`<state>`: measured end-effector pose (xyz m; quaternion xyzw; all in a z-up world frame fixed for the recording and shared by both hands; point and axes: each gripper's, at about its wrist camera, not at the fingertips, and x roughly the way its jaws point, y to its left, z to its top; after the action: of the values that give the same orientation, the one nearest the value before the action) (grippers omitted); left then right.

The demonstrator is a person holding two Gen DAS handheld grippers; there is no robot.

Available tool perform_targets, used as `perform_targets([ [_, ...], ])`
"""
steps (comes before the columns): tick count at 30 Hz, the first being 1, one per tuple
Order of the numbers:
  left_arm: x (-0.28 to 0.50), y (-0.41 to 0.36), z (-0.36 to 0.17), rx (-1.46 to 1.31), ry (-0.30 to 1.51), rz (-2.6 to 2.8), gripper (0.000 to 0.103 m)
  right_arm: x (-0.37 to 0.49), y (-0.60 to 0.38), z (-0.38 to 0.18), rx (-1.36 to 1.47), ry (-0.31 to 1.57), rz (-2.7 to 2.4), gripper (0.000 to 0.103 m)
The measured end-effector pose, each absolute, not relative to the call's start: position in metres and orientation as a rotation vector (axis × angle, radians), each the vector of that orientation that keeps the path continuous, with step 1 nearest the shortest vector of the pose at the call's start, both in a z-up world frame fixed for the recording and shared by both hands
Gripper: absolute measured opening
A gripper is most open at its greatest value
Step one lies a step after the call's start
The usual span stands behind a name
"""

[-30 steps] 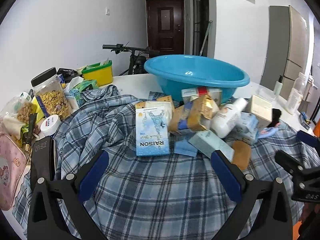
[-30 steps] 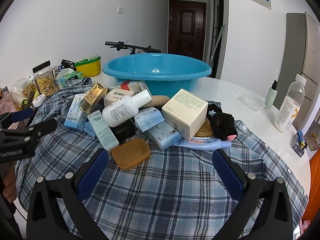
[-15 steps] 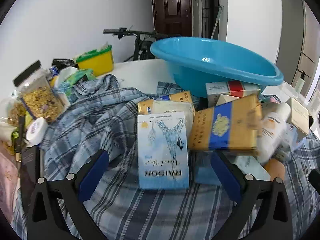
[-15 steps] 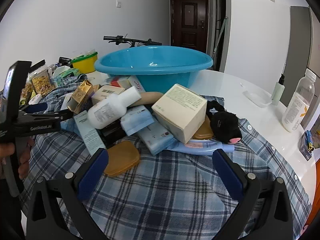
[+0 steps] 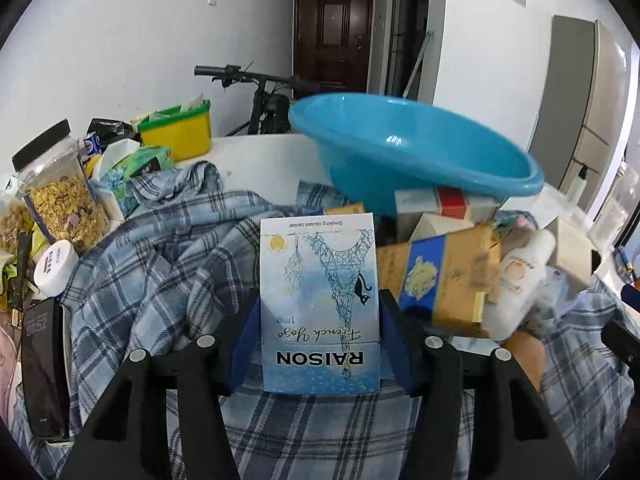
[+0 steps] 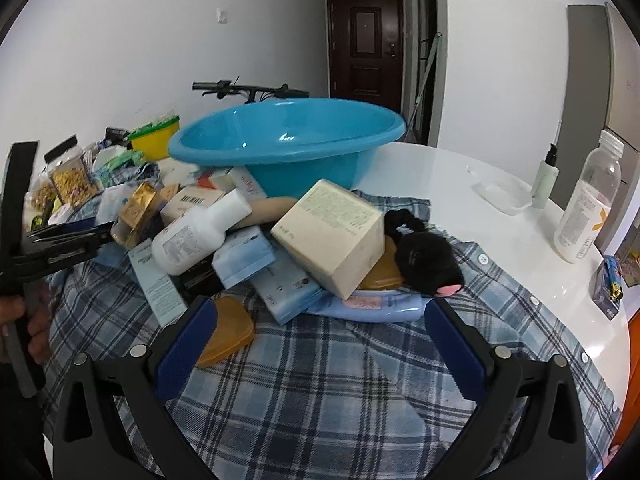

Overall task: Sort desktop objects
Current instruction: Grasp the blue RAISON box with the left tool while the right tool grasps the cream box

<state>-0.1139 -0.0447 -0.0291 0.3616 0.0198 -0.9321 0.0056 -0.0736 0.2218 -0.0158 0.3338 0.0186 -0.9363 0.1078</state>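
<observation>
My left gripper is shut on a pale blue RAISON cigarette box, its blue pads against both sides. The box stands at the left edge of a pile of boxes on a blue plaid shirt. A gold and blue box and a white bottle lie just right of it. A blue basin stands behind. My right gripper is open and empty over the shirt, in front of the pile: a cream box, a white bottle, an amber soap case and a black plush toy.
A cereal jar, a white tub, a phone and a yellow container crowd the table's left. A clear bottle, a spray bottle and a small dish stand on the white table at the right.
My left gripper moved forward onto the RAISON box and closed on it. My right gripper moved slightly closer to the pile and stayed open.
</observation>
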Motion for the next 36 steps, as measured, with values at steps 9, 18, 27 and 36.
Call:
perform_targets([
  [9, -0.104, -0.048, -0.022, 1.111, 0.092, -2.956, 0.059, -0.094, 0.228, -0.013, 1.020, 0.050, -2.768, 0.103],
  [18, -0.094, -0.049, -0.014, 1.089, 0.130, -3.024, 0.059, -0.127, 0.207, -0.008, 1.065, 0.033, -2.788, 0.103],
  [27, -0.090, -0.063, -0.011, 1.089, 0.180, -3.062, 0.059, -0.160, 0.190, -0.026, 1.191, 0.130, -2.854, 0.103],
  [36, -0.091, -0.069, -0.015, 1.102, 0.201, -3.071, 0.059, -0.163, 0.199, -0.030, 1.177, 0.101, -2.859, 0.078],
])
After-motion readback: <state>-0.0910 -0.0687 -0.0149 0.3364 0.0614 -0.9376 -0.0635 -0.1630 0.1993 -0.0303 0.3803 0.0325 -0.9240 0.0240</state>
